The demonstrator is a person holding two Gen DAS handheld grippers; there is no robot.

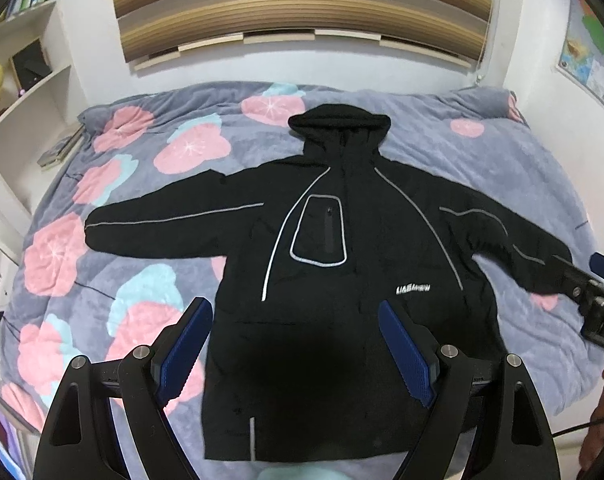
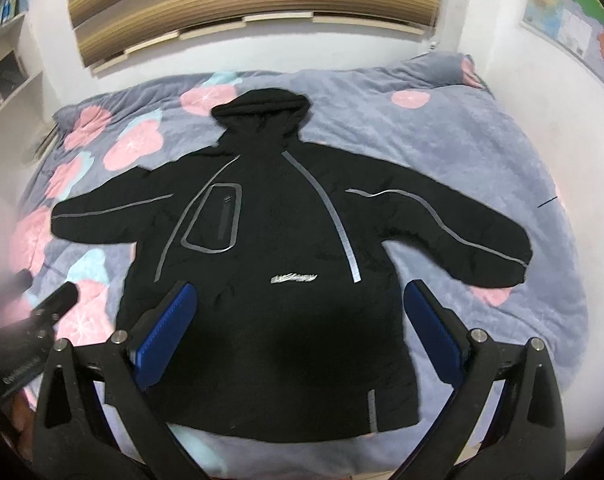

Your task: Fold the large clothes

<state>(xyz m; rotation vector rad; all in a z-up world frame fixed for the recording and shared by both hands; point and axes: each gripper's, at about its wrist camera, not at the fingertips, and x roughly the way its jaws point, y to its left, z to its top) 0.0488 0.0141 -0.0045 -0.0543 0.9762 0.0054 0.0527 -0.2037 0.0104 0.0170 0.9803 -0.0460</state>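
Lying face up with both sleeves spread, the large black hooded jacket with grey reflective piping (image 1: 334, 280) covers the middle of the grey plush blanket with pink and pale-blue flowers (image 1: 114, 280), hood toward the striped window blind (image 1: 302, 8) and hem toward the person. Nothing is folded yet, judging by the flat spread.

To the jacket's left, the left sleeve (image 1: 162, 220) stretches straight out over the flowers. The left gripper (image 1: 298, 344) hovers above the jacket's lower front, its blue-padded fingers (image 1: 186, 344) spread wide and holding nothing. If it bites down here it may pinch the blanket's pile along with the shell, and lifting would drag bedding into the fold.

Over the jacket's lower middle in the right wrist view, the right gripper (image 2: 302, 328) is likewise spread and empty. To the jacket's right, the right sleeve (image 2: 454, 232) bends downward and looks puffier. That bend could make a crooked fold if the sleeve is taken near the cuff. The padded fabric also looks slippery, so a shallow grasp may slide off mid-lift, and the thick hood (image 2: 262, 108) may spring any fold back open.
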